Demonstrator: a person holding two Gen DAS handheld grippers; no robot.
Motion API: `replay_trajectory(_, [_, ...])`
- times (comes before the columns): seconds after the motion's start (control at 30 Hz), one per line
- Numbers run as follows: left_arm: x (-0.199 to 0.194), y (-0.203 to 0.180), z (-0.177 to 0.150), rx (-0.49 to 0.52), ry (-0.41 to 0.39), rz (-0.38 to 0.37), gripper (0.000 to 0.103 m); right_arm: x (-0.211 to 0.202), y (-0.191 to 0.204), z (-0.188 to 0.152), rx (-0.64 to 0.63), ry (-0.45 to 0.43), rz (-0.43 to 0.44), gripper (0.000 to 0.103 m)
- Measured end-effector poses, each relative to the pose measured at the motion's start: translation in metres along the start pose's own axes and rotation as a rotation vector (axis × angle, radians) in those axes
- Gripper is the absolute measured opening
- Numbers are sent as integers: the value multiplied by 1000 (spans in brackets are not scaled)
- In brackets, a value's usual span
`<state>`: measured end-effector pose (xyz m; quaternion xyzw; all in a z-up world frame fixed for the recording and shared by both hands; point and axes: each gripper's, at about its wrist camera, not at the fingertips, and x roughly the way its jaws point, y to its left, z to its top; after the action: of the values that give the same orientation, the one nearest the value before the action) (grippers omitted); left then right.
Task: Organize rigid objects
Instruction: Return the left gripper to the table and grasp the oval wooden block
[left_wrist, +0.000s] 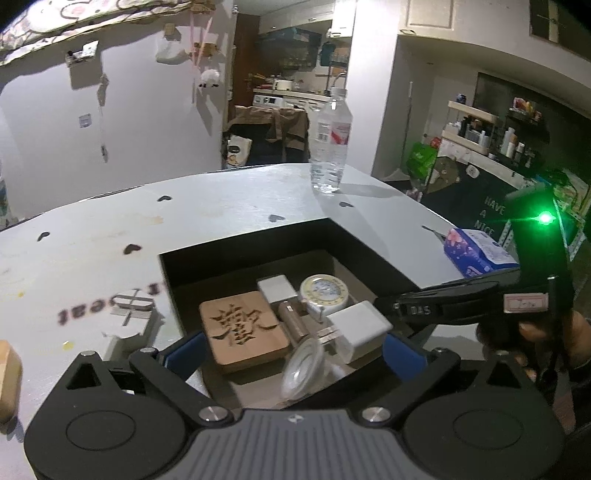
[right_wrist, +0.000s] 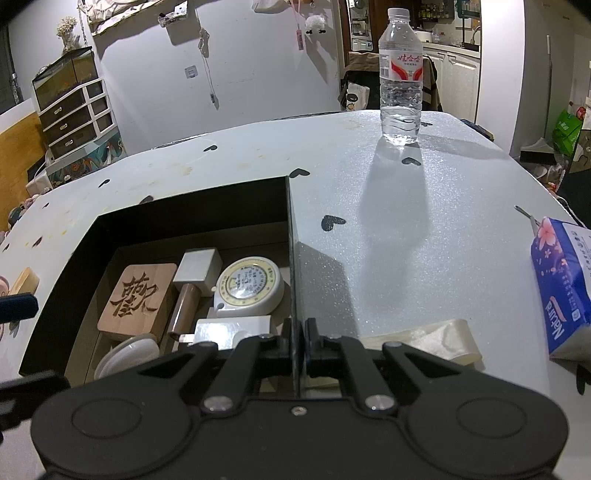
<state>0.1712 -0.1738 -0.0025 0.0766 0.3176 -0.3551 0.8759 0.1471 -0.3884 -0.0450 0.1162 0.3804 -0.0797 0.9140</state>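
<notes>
Black box (right_wrist: 177, 210) sits open on my table (right_wrist: 406, 221), packed with small rigid pieces.
My right gripper (right_wrist: 295, 334) is clamped on its near right wall; my left gripper (left_wrist: 291, 350) hangs spread wide, empty, above a round clear disc (left_wrist: 303, 369) beside the carved wooden block (left_wrist: 243, 328).

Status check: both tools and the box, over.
Left tool open above black box. Right tool shut on box wall. Clear round disc below left tool.

Black box (right_wrist: 184, 206), tan carved wooden block (right_wrist: 138, 295), white table (right_wrist: 369, 206) (black heart pattern).
</notes>
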Motion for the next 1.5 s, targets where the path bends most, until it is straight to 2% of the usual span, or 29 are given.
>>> replay_trajectory(0.3, [-11, 24, -5, -40, -6, 74, 101, 0, 0, 0, -1, 0, -1, 5])
replay_trajectory(0.53, [-27, 52, -9, -123, -46, 152, 101, 0, -1, 0, 0, 0, -2, 5])
replay_trajectory(0.8, [-45, 96, -20, -244, -80, 306, 101, 0, -1, 0, -2, -2, -4, 5])
replay_trajectory(1.07, [-53, 137, -30, -281, -118, 474, 101, 0, 0, 0, -3, -2, -4, 5])
replay_trajectory(1.27, [-41, 171, -26, -227, -77, 526, 98, 0, 0, 0, -2, -1, -5, 5])
replay_trajectory(1.33, [-33, 184, -26, -221, -38, 526, 90, 0, 0, 0, -2, -1, -5, 5])
replay_trajectory(1.5, [-14, 216, -33, -237, 51, 544, 76, 0, 0, 0, -2, -1, -5, 5])
